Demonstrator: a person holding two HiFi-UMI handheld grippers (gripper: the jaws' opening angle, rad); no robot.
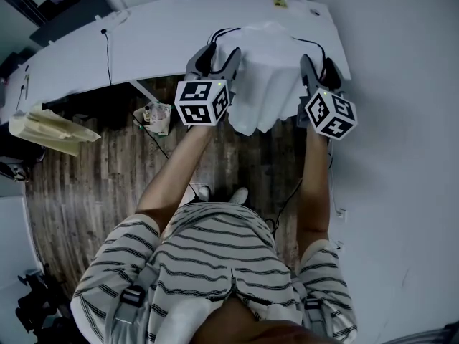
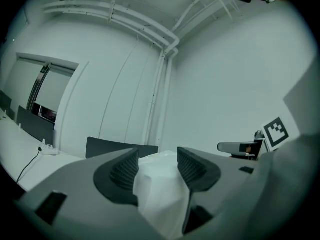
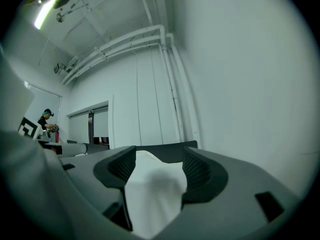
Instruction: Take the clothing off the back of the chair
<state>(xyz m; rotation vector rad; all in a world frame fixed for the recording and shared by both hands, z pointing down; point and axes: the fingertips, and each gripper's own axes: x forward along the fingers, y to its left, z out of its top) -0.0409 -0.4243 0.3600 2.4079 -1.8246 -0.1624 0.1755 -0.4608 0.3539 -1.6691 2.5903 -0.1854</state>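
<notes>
- Nearest, the person's striped shirt (image 1: 208,253) fills the bottom of the head view, with both bare forearms stretched forward and the tips of two shoes (image 1: 219,193) below on the wood floor (image 1: 86,185).
- Left tool (image 1: 221,54): held level, its marker cube (image 1: 202,102) facing up. Jaws stand wide apart, with a fold of the white clothing (image 1: 267,70) lying in the gap; it is not clamped.
- Right tool (image 1: 319,67): also level, marker cube (image 1: 330,113) on top. Same state: jaws spread wide, white cloth bunched between them, no grip on it.
- Clothing: heaped on the near edge of the white counter (image 1: 143,49), between the two tools, its lower part hanging over the edge toward the person. It hangs on no chair back.
- Just beyond the cloth, both gripper views show a dark flat panel (image 2: 117,146); whether it is a chair back I cannot tell.
- Counter curves away to the left; a thin black cable (image 1: 108,57) runs across it.
- Left of the person, pale crumpled sheets (image 1: 50,127) stick out over the floor.
- Far: white walls and white ceiling pipes (image 2: 150,29). A distant person (image 3: 47,119) stands at the left of the right gripper view.
</notes>
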